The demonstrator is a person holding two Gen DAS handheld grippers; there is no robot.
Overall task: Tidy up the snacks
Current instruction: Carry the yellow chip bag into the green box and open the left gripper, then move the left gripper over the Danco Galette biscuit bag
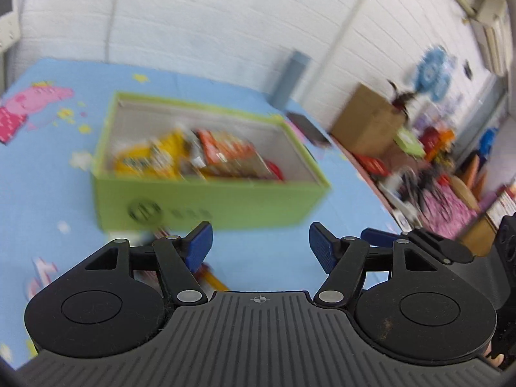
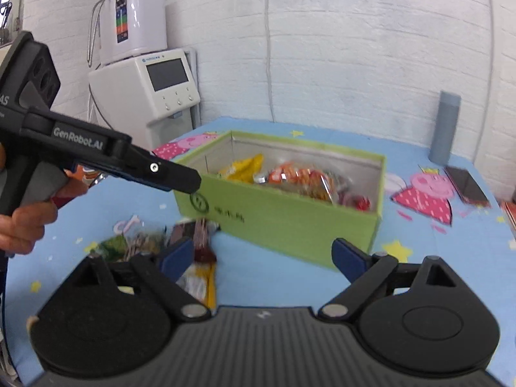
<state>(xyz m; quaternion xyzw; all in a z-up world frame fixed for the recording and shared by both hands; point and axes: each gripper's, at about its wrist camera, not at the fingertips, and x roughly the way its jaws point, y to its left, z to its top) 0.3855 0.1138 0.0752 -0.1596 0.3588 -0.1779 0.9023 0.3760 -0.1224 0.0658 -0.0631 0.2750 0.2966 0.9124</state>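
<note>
Right wrist: green box (image 2: 290, 222) holds yellow, orange snack packets (image 2: 300, 177); both tools spread apart, empty.

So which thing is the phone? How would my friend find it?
Start at the green box of snacks on the blue cartoon tablecloth. Look right past it to the tall grey cylinder by the wall. The phone lies flat beside it: dark, thin, shiny, unlike the crinkly snack packets.

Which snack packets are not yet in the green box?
The loose packets on the blue cloth, in front of the green box by the right gripper. The yellow packet and orange packet lie inside the box.
</note>
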